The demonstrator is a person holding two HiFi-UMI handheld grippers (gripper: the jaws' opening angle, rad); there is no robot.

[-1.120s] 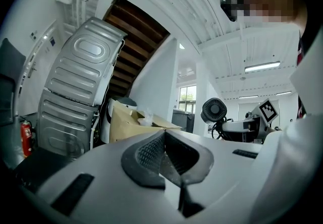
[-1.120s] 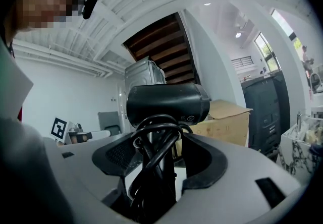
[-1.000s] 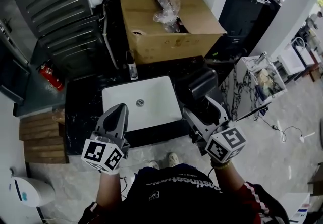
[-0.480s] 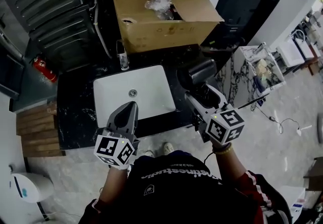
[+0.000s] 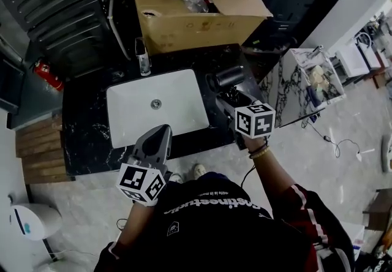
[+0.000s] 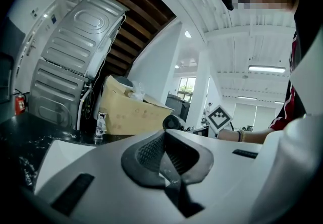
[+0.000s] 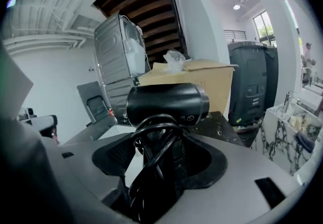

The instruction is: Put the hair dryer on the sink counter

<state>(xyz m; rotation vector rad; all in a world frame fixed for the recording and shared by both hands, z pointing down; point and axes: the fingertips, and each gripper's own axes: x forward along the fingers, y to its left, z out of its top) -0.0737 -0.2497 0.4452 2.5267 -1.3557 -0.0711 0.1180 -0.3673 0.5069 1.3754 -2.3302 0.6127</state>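
Black hair dryer (image 7: 166, 103), clamped in the right gripper's (image 7: 160, 155) jaws, seems poised over the bench (image 5: 86, 136), awaiting lowering; left gripper's (image 6: 166, 162) jaws closed, empty.

Black cord-wrapped hair dryer (image 5: 225, 75) over right side of dark sink counter (image 5: 86, 137)

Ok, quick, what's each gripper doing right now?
Left gripper: closed, holding nothing.
Right gripper: closed on the hair dryer, gripping its cord-wrapped handle.
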